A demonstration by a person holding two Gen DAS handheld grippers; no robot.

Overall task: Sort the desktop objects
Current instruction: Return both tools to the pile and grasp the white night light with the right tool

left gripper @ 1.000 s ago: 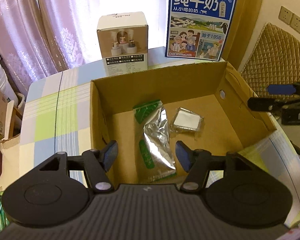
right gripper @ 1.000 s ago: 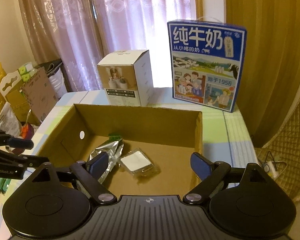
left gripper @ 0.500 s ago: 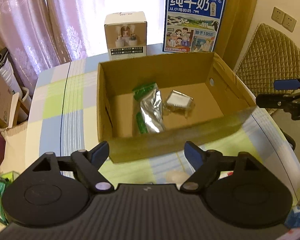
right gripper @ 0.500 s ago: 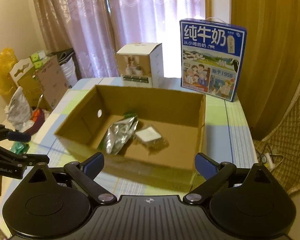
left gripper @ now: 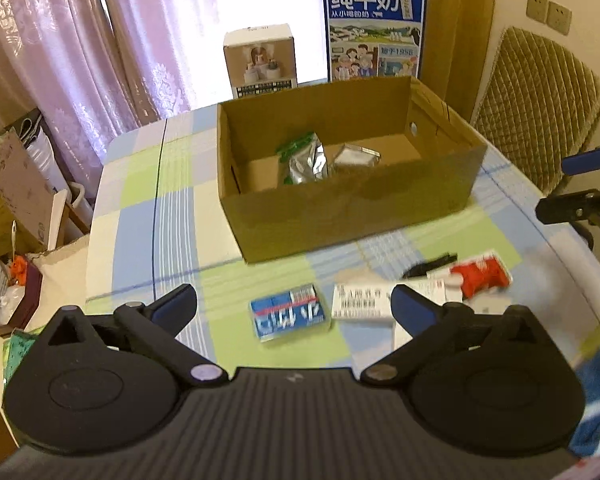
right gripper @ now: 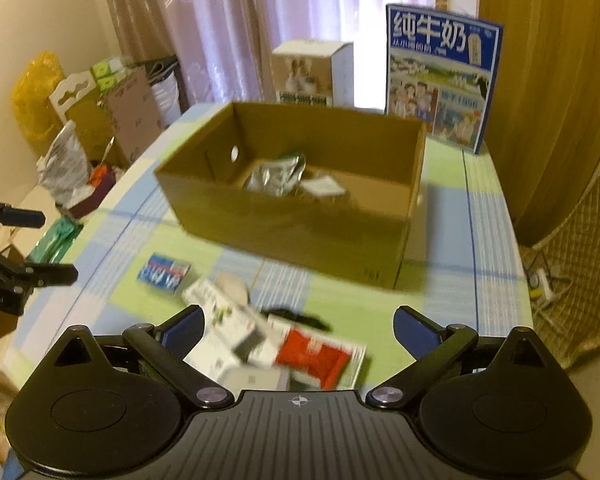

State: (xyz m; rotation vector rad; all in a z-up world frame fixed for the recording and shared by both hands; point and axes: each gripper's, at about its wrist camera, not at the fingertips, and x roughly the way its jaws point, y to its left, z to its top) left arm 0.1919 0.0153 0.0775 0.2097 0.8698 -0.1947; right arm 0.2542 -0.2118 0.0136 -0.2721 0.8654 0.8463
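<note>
An open cardboard box (left gripper: 340, 208) stands on the table and holds a silver and green pouch (left gripper: 306, 160) and a small clear packet (left gripper: 356, 156), both lying flat. In front of the box lie a blue packet (left gripper: 288, 316), a white box (left gripper: 360, 302), a red packet (left gripper: 482, 276) and a black thing (left gripper: 430, 265), close together.

The blue milk carton (left gripper: 374, 30) read "纯牛奶", with "1956" lower down; print on the smaller packets was too blurred.
</note>
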